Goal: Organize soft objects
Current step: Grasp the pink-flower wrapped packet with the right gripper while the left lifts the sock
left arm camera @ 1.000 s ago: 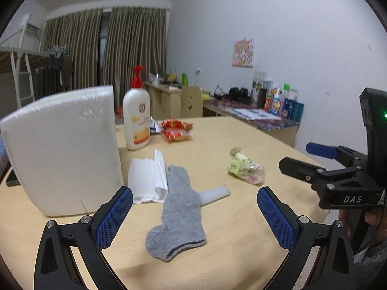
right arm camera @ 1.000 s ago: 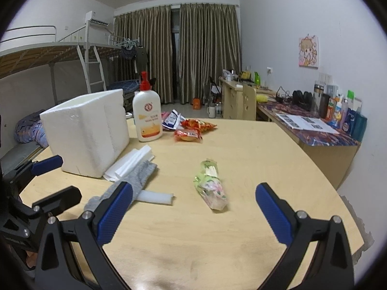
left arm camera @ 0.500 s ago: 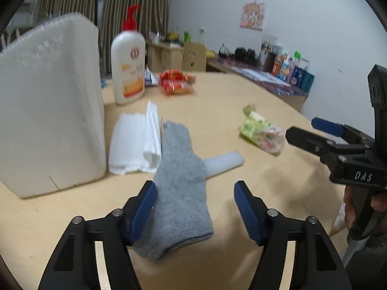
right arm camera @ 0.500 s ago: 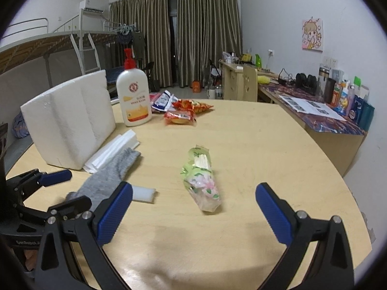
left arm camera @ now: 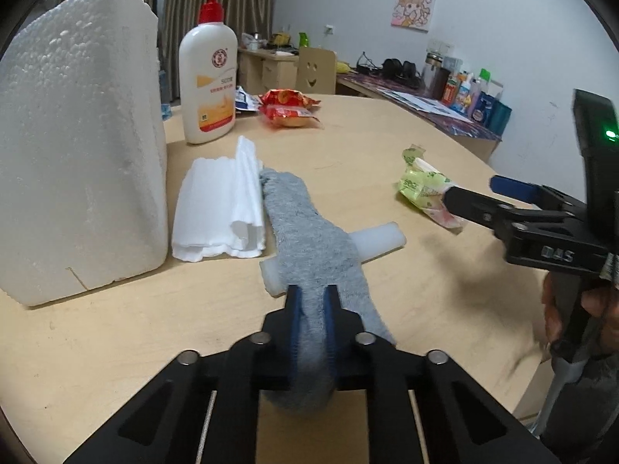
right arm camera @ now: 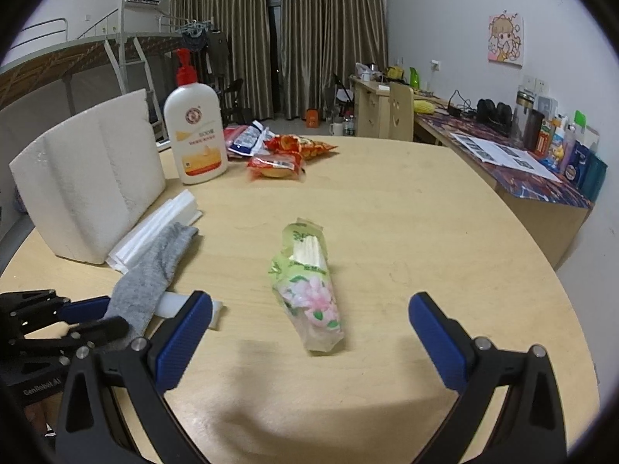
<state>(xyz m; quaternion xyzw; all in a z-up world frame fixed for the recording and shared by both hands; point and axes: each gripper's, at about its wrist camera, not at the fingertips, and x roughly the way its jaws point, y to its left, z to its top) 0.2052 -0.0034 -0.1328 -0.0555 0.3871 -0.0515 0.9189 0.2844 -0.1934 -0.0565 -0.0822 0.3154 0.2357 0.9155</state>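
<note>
A grey sock [left arm camera: 305,228] lies on the round wooden table [left arm camera: 116,332], draped across a white foam stick [left arm camera: 379,237]. My left gripper [left arm camera: 311,294] is closing its jaws, and its blue pads press the sock's near end between them. The right wrist view shows that sock [right arm camera: 154,270] and the left gripper [right arm camera: 116,313] at lower left. My right gripper [right arm camera: 309,301] stands open just above the table. A green flowered tissue pack [right arm camera: 309,270] lies flat between and ahead of its fingers, untouched. From the left wrist, the right gripper [left arm camera: 472,189] hovers at the tissue pack [left arm camera: 421,189].
A white styrofoam box [left arm camera: 77,147] stands at the left, with folded white foam sheets [left arm camera: 220,208] beside the sock. Behind are a lotion pump bottle [left arm camera: 209,77] and red snack packets [left arm camera: 288,108]. The table's edge [right arm camera: 561,294] curves away at the right.
The left gripper came down over the sock's near end and shut on it. The right gripper moved forward and down toward the tissue pack, still open.
</note>
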